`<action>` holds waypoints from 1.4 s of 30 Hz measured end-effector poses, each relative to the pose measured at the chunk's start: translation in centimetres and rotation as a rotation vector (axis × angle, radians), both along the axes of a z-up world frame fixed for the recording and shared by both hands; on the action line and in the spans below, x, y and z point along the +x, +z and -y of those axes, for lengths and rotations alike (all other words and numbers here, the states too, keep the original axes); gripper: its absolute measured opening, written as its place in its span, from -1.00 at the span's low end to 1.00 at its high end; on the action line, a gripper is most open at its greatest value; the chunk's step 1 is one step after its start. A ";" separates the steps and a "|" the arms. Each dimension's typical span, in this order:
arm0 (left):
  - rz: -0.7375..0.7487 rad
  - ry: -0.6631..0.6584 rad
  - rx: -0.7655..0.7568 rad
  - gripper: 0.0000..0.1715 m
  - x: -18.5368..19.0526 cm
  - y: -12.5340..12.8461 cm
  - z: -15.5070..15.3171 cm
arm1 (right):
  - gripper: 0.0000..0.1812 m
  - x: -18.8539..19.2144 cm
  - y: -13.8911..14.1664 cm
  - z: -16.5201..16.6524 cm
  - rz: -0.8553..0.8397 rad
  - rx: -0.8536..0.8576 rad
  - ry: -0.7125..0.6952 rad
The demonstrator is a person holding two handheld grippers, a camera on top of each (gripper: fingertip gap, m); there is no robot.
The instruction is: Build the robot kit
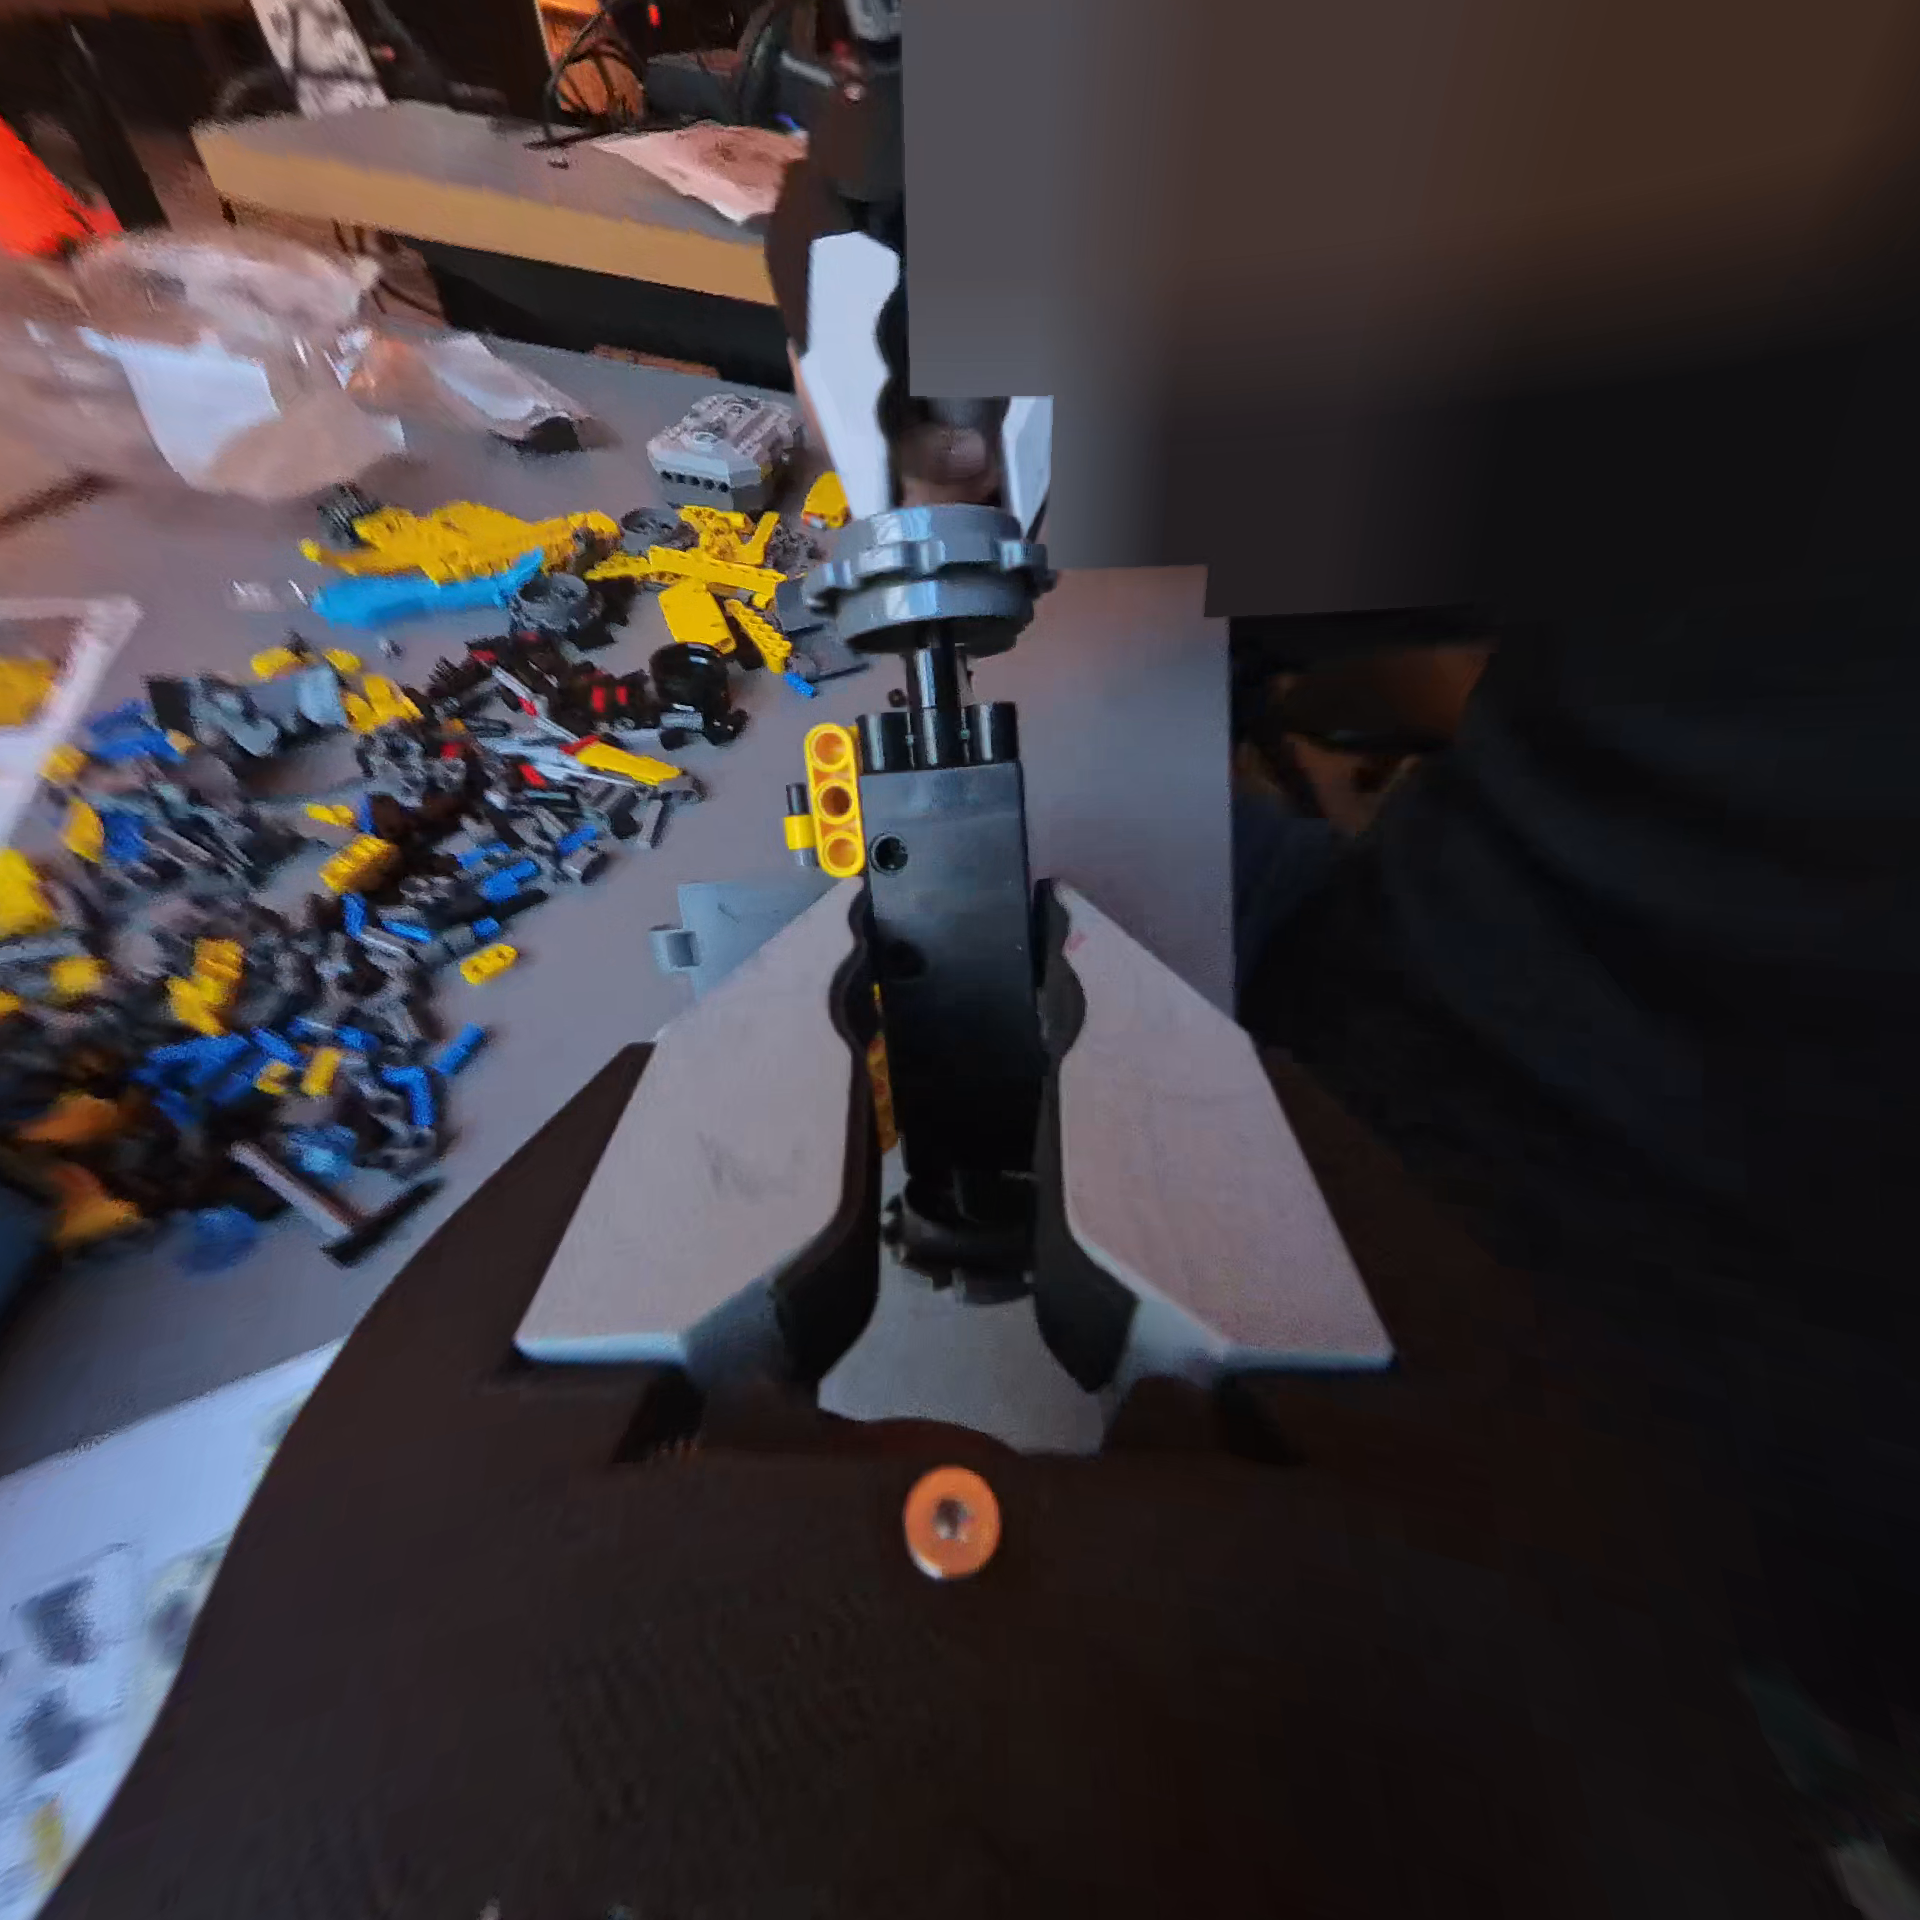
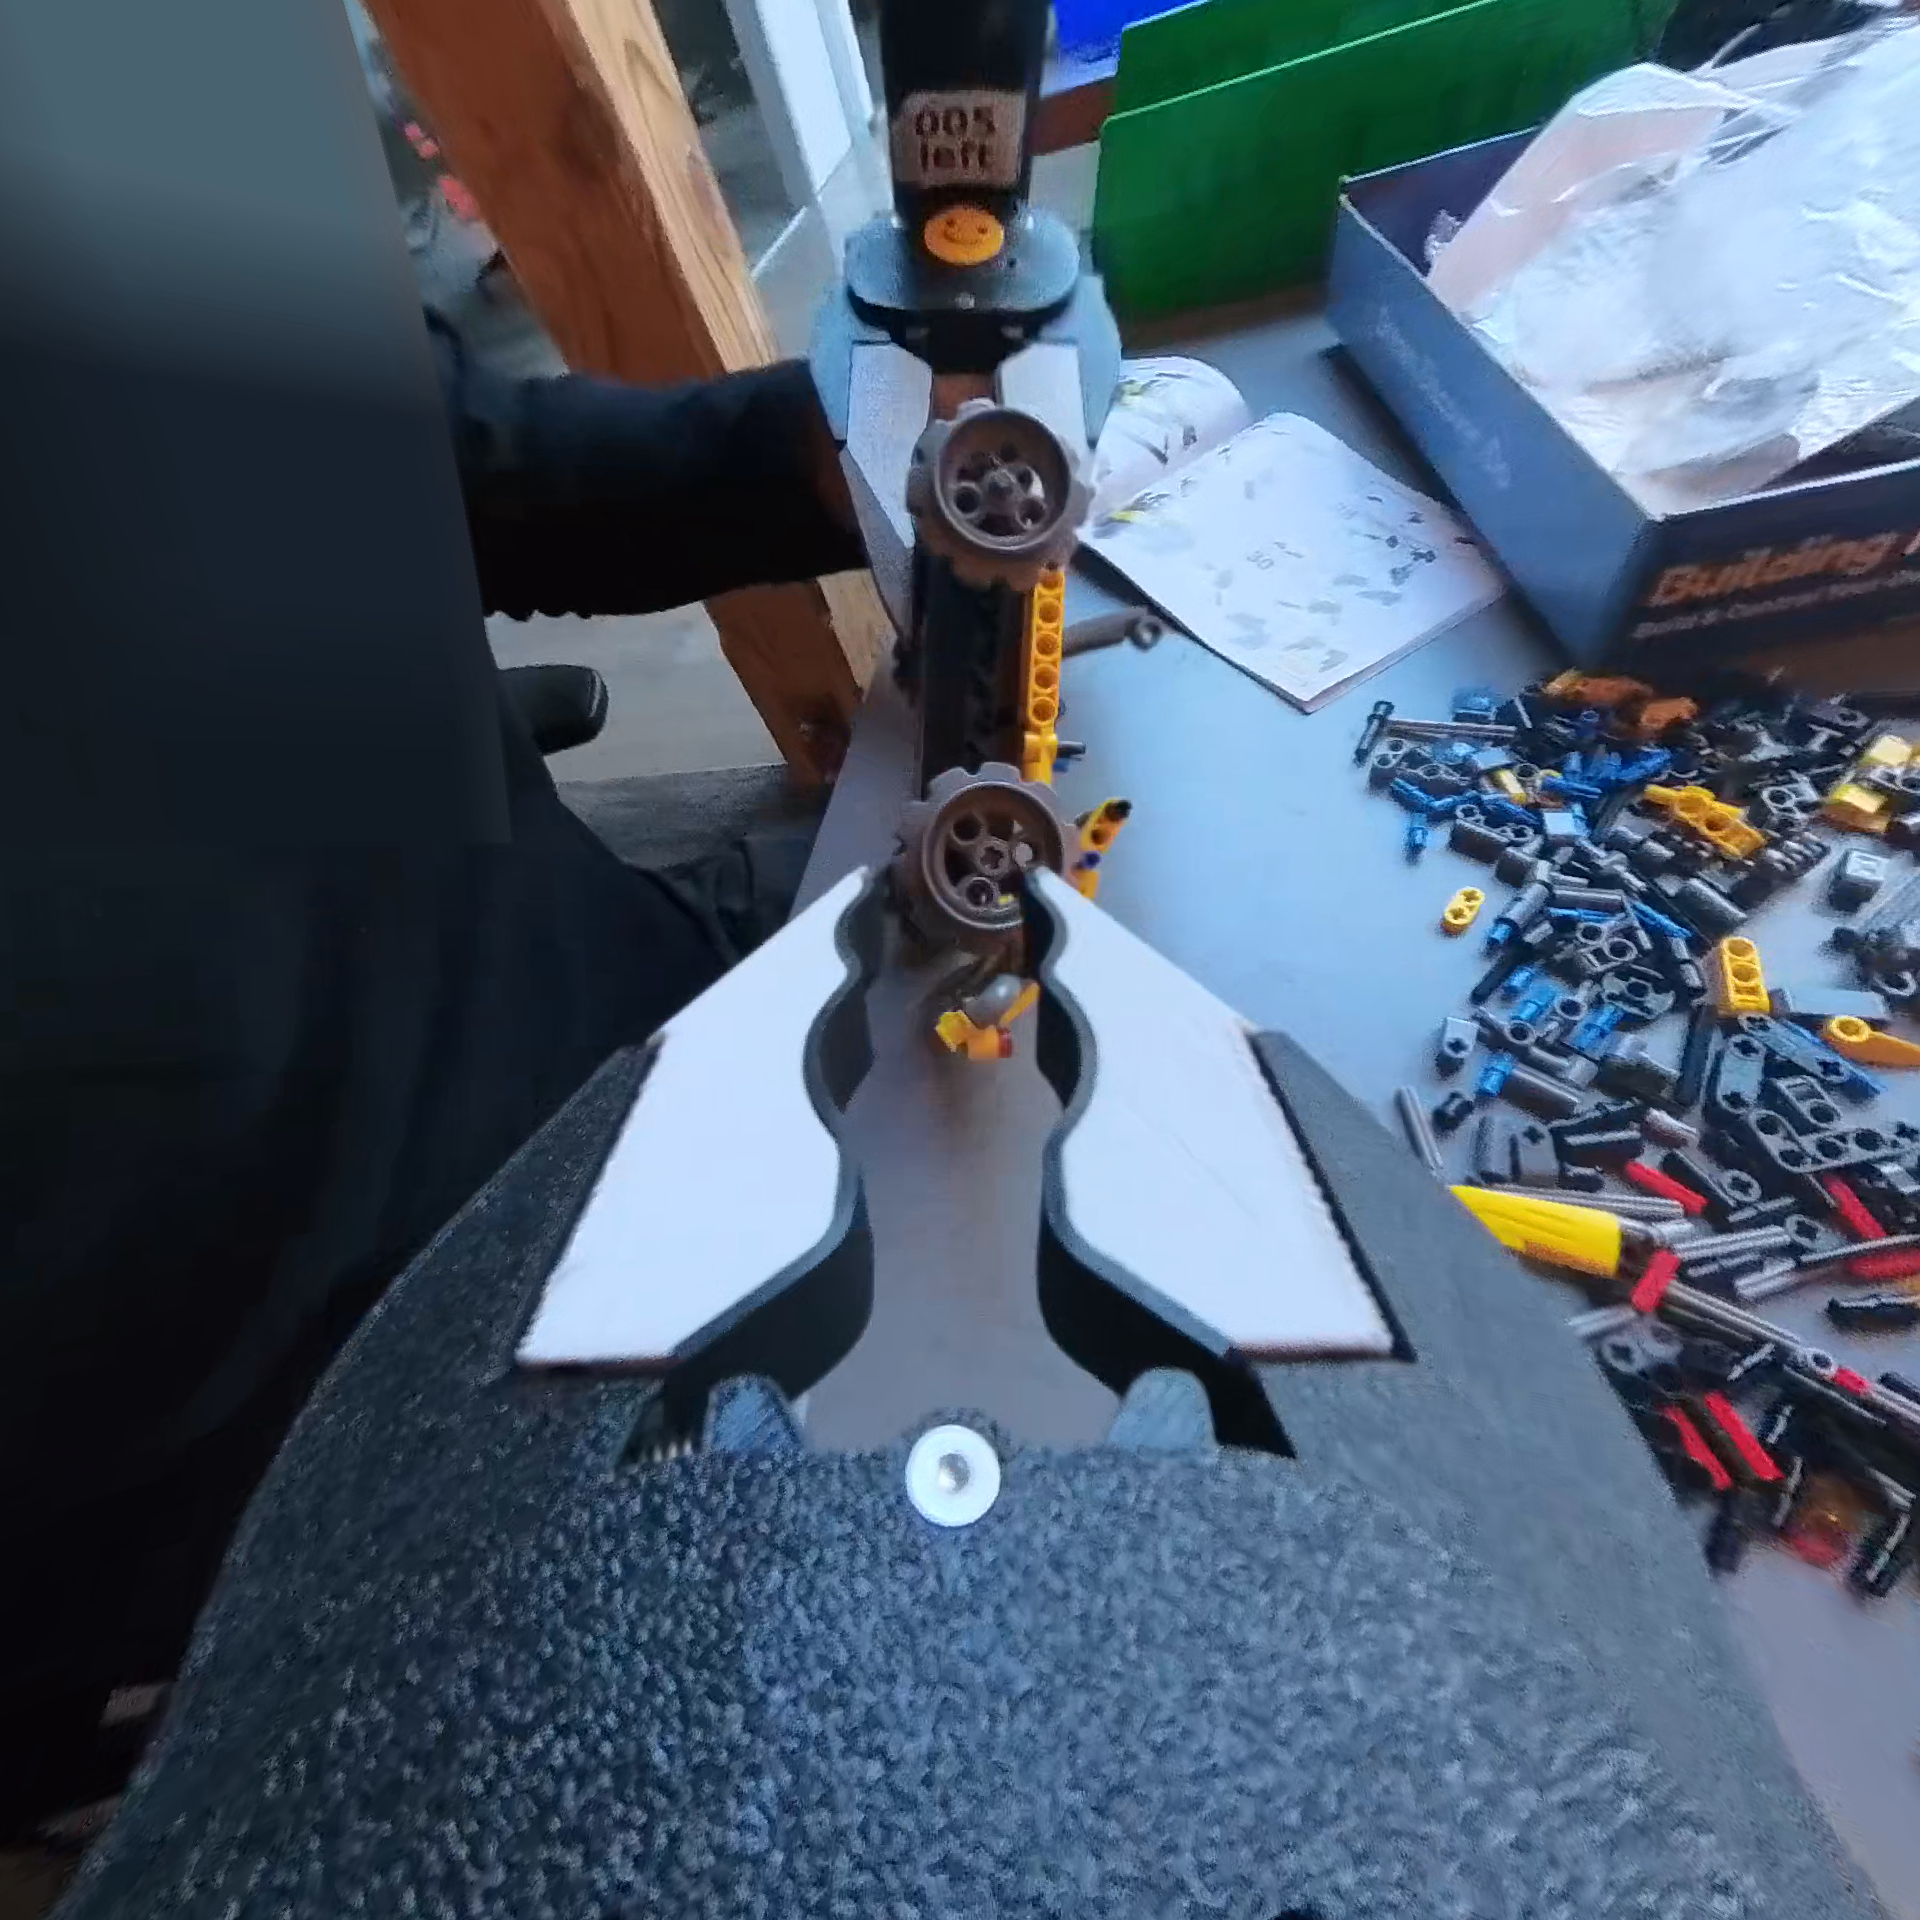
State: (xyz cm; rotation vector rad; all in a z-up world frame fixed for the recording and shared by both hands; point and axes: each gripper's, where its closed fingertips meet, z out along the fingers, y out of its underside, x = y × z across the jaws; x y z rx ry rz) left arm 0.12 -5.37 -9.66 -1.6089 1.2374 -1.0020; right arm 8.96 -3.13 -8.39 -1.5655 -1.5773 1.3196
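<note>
In the left wrist view, we saw the left gripper (image 1: 951,925) clamped on a black brick assembly (image 1: 951,935), its grey sprocket wheel (image 1: 928,582) at 12 o'clock, where the right gripper (image 1: 925,457) met it. A yellow beam (image 1: 836,798) sat on the assembly's 9 o'clock side, and loose bricks (image 1: 312,883) covered the tabletop (image 1: 623,935) toward 9 o'clock. In the right wrist view, we saw the right gripper (image 2: 951,894) narrowed around the near sprocket wheel (image 2: 982,857), its fingertips touching the rim. The left gripper (image 2: 966,416) held the far end at 12 o'clock. A booklet (image 2: 1299,561) and a box (image 2: 1558,499) lay toward 2 o'clock.
</note>
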 end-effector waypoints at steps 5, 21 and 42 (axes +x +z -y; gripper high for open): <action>-0.137 0.043 0.191 -0.71 0.4 -0.2 1.1 | -0.74 -0.7 -0.4 1.5 0.056 0.099 0.015; -0.176 0.191 0.212 -0.72 0.6 -4.2 2.1 | -0.78 -1.3 1.4 2.4 0.180 0.559 -0.078; -0.186 0.332 0.219 -0.55 0.3 -4.8 -1.0 | -0.81 -3.5 -1.3 1.6 0.396 0.480 0.047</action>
